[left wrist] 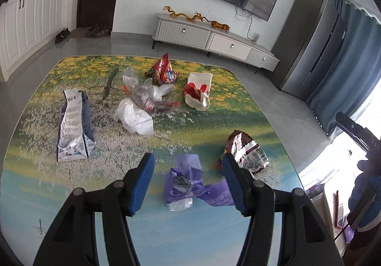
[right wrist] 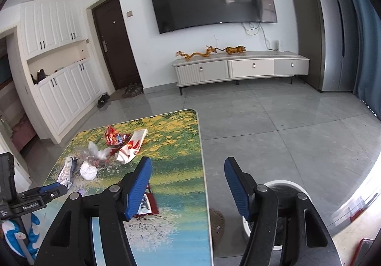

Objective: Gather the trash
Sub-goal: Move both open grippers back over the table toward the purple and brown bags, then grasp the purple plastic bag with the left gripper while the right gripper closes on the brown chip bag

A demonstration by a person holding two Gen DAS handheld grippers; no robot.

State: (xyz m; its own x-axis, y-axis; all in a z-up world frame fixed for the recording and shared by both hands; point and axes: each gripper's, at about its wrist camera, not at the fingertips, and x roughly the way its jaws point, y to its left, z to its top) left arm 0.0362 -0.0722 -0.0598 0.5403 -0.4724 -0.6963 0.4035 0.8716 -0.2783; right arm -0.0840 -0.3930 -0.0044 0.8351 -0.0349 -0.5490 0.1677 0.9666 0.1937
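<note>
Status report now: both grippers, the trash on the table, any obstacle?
Left gripper open, purple wrapper between its jaws, not pinched. Right gripper open, empty, over the table edge near the white bin. Six more pieces on the table. Nothing in the way.

white bin (right wrist: 307,191) mostly hidden behind right tool (right wrist: 188,185), brown wrapper (right wrist: 148,204) partly covered

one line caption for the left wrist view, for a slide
Open left gripper poised over a crumpled purple wrapper on the printed table, more trash scattered beyond.
</note>
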